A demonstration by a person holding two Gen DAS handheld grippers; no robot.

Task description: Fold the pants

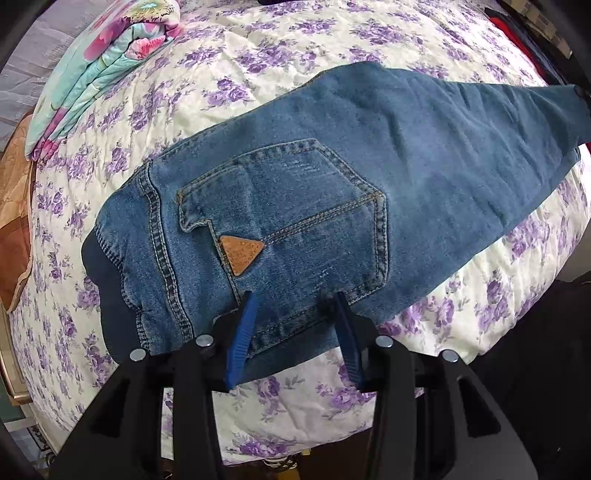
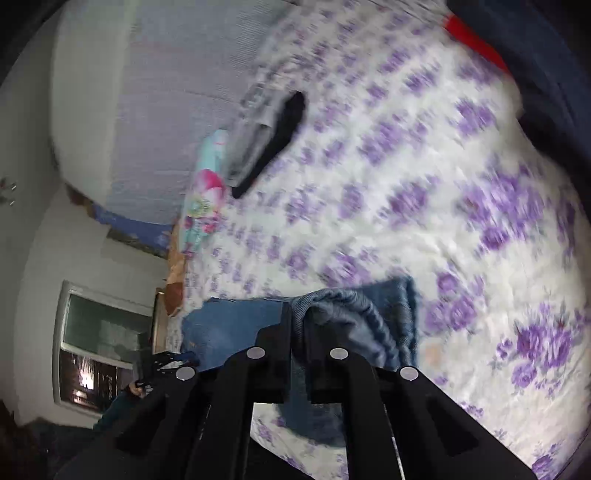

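Blue jeans (image 1: 369,177) lie across a bed with a purple-flowered cover (image 1: 295,66), back pocket and brown triangular patch (image 1: 242,254) facing up. My left gripper (image 1: 295,301) is open, its blue fingers (image 1: 245,325) resting over the jeans' near edge by the waist. The leg end rises off the bed at the far right. My right gripper (image 2: 297,325) is shut on the bunched leg end of the jeans (image 2: 343,317), held above the bed; this view is blurred.
A folded floral quilt (image 1: 107,66) lies at the bed's far left. Grey and black folded clothes (image 2: 269,136) lie farther on the bed. Red and dark items (image 1: 517,33) sit at the far right edge. A window (image 2: 99,347) is on the wall.
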